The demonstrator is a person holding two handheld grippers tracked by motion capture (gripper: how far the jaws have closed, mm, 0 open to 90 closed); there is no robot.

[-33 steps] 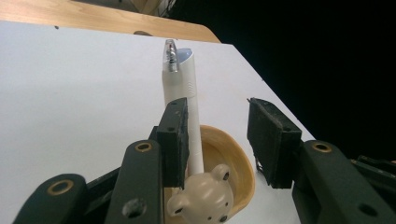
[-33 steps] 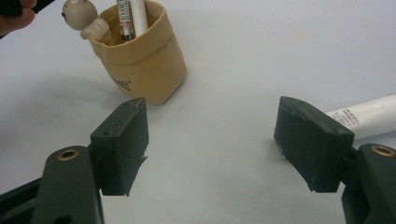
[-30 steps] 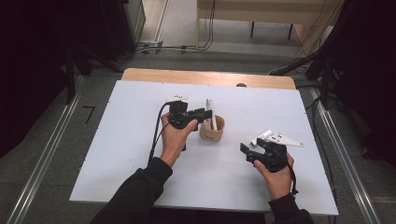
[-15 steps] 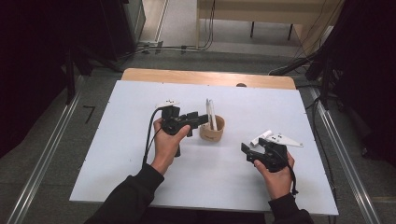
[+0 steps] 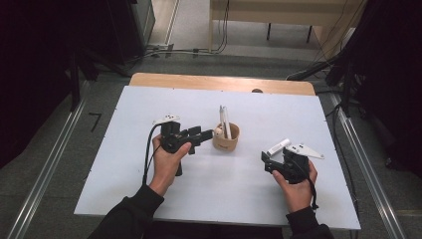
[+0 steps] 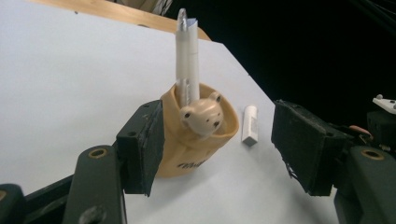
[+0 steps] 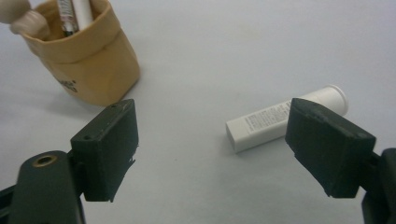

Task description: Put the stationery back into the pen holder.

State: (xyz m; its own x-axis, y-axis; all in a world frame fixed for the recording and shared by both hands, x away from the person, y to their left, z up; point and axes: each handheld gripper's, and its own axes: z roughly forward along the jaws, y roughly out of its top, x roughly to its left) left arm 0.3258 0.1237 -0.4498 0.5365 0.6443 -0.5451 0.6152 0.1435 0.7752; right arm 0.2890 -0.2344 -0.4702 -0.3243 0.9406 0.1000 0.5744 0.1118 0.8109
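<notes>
High view: white table (image 5: 124,164), tan cup (image 5: 226,138) sitting about mid-table with a couple of white tubes (image 5: 225,119) standing up in it and a little bear head (image 5: 217,132) on its near-left rim. Left gripper (image 5: 205,134) just left of the cup, held level, tips close to the cup wall. Right gripper (image 5: 264,160) over toward the right, well apart from the cup, with a loose white tube (image 5: 278,146) lying flat on the table just past its tips.

Left gripper view: jaws spread wide, been opening just now, gripper (image 6: 224,149) aimed straight at the cup (image 6: 187,149). Left pad overlaps the cup's side in the shot, can't tell if actually touching; right pad well clear of it, so no squeeze, nothing held. Bear head (image 6: 202,116) facing the camera, tubes (image 6: 187,56) poking up tall behind it, one with a rounded tip, one flat-ended. Loose tube (image 6: 250,123) lying beyond the cup, off to its right.

Right gripper view: gripper (image 7: 210,154) also wide open, also been opening just now, bare table between the pads. Loose tube (image 7: 285,116) lying flat, small print on its side, cap end pointing away, partly tucked behind the right pad. No contact visible there. Cup (image 7: 88,60) up in the top-left corner.
</notes>
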